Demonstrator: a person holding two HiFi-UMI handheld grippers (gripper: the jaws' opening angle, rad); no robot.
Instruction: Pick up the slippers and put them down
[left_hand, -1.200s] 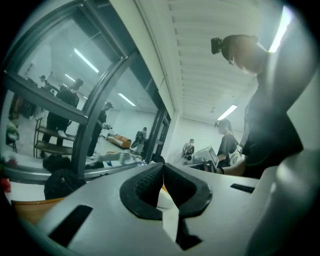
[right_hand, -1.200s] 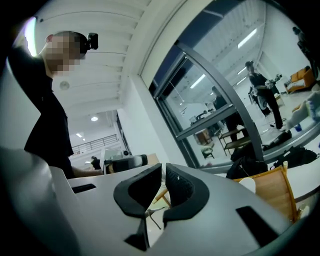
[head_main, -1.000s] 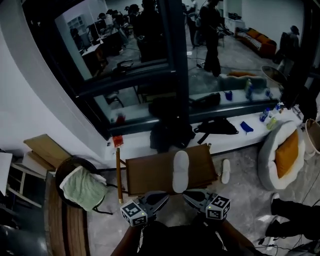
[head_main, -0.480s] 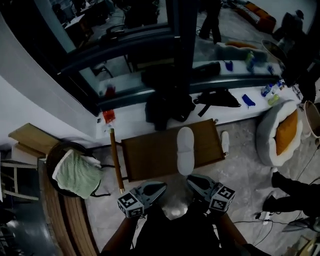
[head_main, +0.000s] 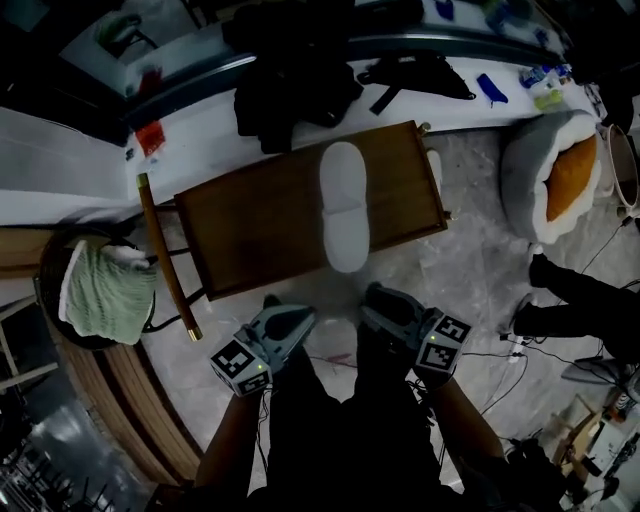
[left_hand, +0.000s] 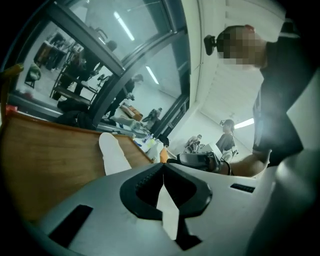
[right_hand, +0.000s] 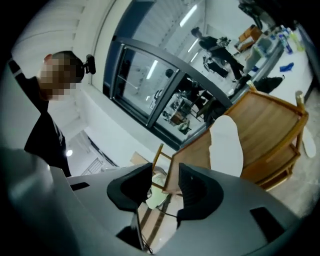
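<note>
**A:** Item one, the task's thing?

**B:** Slipper (head_main: 343, 205), white. It lies flat on the wooden surface (head_main: 250, 220), right of the middle. Its long axis runs from the far edge to the near edge, and the near end pokes just over the near edge.

**A:** Any other of the kind?

**B:** Second slipper (right_hand: 306, 144), white, on the floor just beside the surface's right edge. Only part of it shows.

**A:** Left gripper?

**B:** Left gripper (head_main: 288, 320), off the near edge, above the floor. Jaws together with tips meeting, nothing held.

**A:** Right gripper?

**B:** Right gripper (head_main: 383, 303), also off the near edge. Jaws apart by a moderate gap, having just been opening. Nothing stands between them; only the room beyond shows through.

**A:** Bearing of the slipper from the jaws?

**B:** Ahead of both. Its near end points back into the space between the two grippers. The right gripper looks somewhat nearer, and it is the one with its jaws parted.

**A:** Consequence for the coming move?

**B:** As a judgement, the right jaws would go forward and a little leftward. They would take the overhanging near end across its width, since the long axis lies nearly in line with the approach.
</note>
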